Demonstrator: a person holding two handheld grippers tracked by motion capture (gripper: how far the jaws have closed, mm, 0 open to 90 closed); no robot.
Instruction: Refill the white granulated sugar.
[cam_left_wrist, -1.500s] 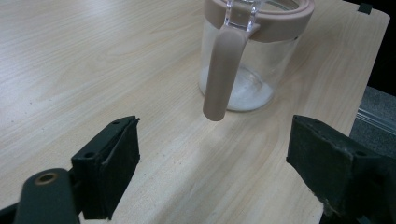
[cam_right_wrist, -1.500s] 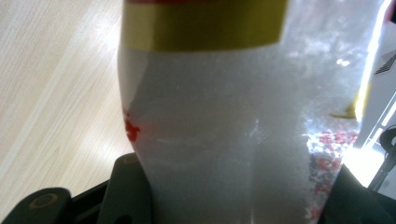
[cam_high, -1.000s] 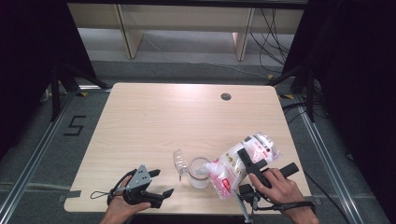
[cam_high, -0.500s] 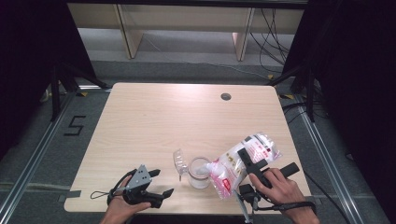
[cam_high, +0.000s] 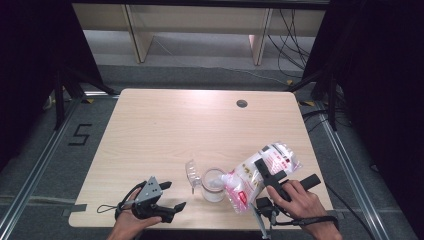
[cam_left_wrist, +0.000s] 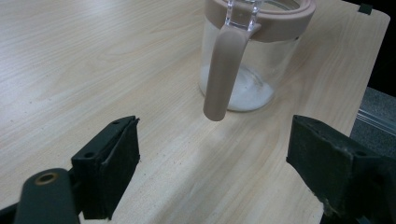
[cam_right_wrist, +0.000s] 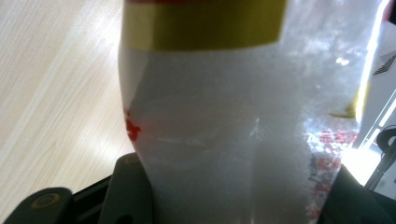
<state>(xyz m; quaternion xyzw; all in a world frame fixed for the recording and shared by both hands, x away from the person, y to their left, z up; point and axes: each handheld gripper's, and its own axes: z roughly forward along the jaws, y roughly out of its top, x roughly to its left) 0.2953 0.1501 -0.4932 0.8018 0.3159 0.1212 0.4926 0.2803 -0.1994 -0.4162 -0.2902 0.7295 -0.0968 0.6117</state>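
The right claw (cam_high: 264, 176) grips the bag (cam_high: 260, 172), whose long axis tilts down toward the jar (cam_high: 213, 184), mouth just above its rim. The jar stands on the worktop (cam_high: 200, 125). The left claw (cam_high: 167, 196) rests open, nearer the jar's handle (cam_left_wrist: 224, 70).

Wooden table (cam_high: 165, 130) with round grommet hole (cam_high: 242, 103)

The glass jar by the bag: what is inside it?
A shallow layer of white powder covers the bottom of the glass jar; above it the jar looks empty. The tan latch hides a strip of the inside.
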